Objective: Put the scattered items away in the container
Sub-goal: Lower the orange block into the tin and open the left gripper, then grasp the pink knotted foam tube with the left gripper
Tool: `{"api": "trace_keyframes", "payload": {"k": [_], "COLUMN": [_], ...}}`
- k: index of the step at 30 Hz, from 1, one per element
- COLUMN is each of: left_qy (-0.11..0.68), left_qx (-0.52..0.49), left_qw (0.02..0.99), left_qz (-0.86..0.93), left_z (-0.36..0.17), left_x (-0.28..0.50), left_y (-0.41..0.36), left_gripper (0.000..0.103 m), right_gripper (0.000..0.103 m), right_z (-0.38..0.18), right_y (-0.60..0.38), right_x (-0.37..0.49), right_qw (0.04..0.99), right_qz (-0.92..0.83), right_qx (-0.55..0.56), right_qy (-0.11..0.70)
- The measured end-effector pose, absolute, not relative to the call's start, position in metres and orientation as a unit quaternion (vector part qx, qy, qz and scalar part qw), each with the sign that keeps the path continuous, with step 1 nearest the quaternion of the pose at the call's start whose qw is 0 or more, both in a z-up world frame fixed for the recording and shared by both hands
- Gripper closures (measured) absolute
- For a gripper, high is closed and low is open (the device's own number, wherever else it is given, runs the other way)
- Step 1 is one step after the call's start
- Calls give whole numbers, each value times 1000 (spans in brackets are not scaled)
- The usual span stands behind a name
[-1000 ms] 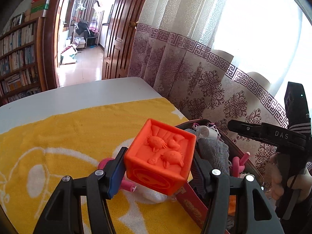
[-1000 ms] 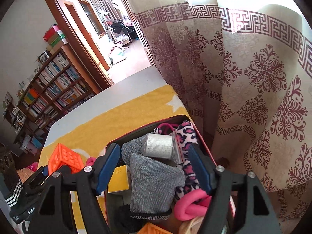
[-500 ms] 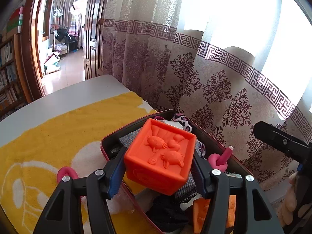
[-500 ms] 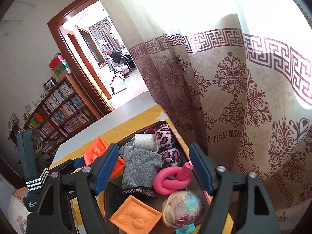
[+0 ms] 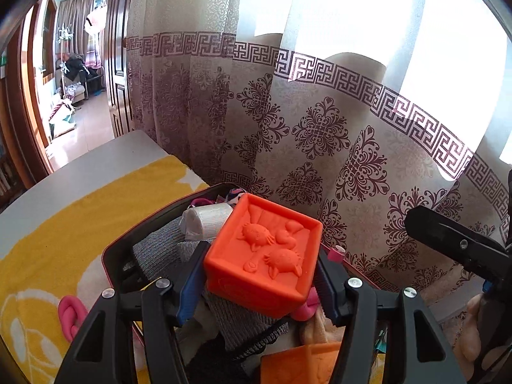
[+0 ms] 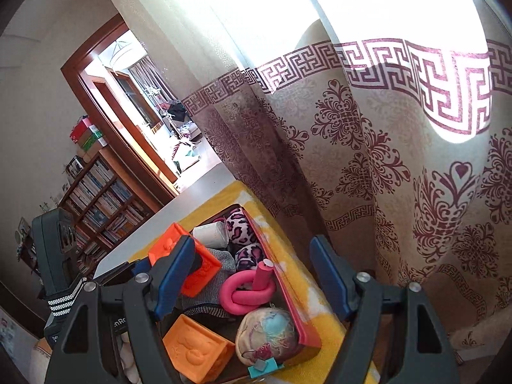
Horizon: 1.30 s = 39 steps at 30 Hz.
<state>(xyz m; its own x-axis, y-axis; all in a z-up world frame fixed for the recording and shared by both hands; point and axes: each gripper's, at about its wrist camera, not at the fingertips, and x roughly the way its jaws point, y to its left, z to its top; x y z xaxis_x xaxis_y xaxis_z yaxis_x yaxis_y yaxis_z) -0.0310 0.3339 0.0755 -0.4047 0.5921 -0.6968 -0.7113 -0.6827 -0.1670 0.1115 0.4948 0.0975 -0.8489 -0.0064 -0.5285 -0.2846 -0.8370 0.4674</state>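
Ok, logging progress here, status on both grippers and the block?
Left gripper shut on orange block, over container. Right gripper open, empty. Container crowded: grey sock, pink foam roller.

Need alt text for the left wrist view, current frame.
The left gripper clamps an orange embossed toy cube above a dark, red-rimmed container already packed with grey knitwear, a white roll and another orange block. The container sits on a yellow towel beside a patterned curtain; a pink foam loop lies outside it.
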Motion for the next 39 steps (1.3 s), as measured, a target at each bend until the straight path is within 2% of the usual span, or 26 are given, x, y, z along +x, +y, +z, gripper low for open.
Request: {"api": "trace_keyframes", "payload": {"k": [6,8,22,33,39], "left_qy": [112,97,-15,-52,-33], "left_qx": [-395,-404,-385,-411,-436], "left_qw": [387,396,351,246,237], "left_qz": [825,819,853,876,867], "left_z": [58,59,92,58,31], "left_x": [-29,-29,-48,-84,-90], "left_y": [344,339,235,141,128], "left_gripper": [36,19,18,18,18], "right_gripper": [25,25,25,25,25], "right_z": [106,107,115,114,105], "right_y": [487,486,448,396,349], "right_x": [118,119,113,109,102], "right_qw": [80,79,53,8,-36], "right_qz": [932,932,935,939,942], "right_qx": [-252,-251,-261,-279,-296], "right_qy": [248,250,233,202,155]}}
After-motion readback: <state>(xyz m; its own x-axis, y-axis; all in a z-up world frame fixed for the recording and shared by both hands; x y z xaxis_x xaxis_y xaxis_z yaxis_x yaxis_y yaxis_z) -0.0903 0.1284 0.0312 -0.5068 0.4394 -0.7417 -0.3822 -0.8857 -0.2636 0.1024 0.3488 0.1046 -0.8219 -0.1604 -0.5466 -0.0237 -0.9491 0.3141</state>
